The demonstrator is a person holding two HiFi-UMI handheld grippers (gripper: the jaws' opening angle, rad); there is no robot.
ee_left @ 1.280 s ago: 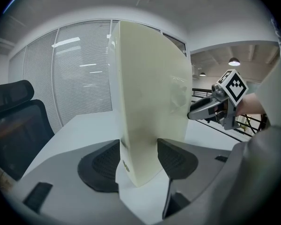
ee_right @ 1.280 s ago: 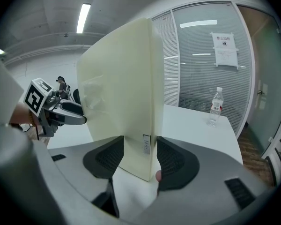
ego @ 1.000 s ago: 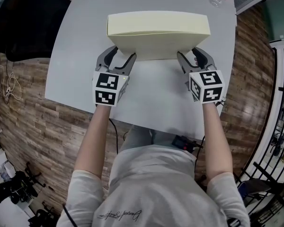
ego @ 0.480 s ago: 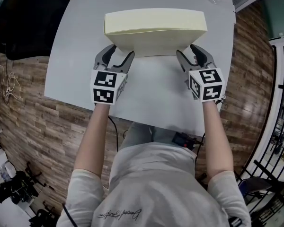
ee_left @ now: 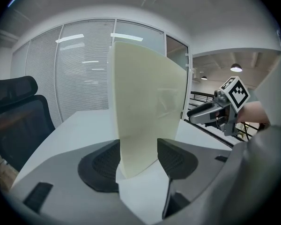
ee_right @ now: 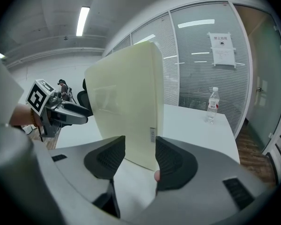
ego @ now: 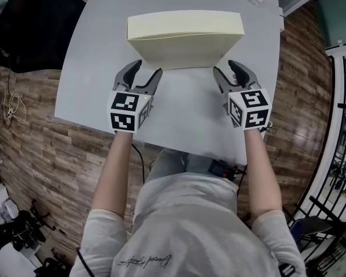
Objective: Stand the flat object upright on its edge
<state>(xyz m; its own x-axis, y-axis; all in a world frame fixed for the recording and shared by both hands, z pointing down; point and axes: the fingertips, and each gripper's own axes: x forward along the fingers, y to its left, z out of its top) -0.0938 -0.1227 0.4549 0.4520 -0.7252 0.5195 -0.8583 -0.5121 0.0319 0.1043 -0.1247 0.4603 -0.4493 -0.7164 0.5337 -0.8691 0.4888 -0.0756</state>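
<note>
object, flat and cream-coloured, stands upright on its long edge on the grey surface, toward the far side, its broad face turned to us. we hold the left gripper at its lower left corner and the right gripper at its lower right corner, both slanting down toward the surface. the left gripper's jaws stand apart, the object's corner showing in the gap at their tips, and we see neither pad pressing on it. the right gripper's jaws have just been closing a little but are likewise apart, the other corner in their gap, unclamped. a clear water bottle stands near the far right corner of the surface, well apart from the object. a black office chair stands beside the surface on our left.
</note>
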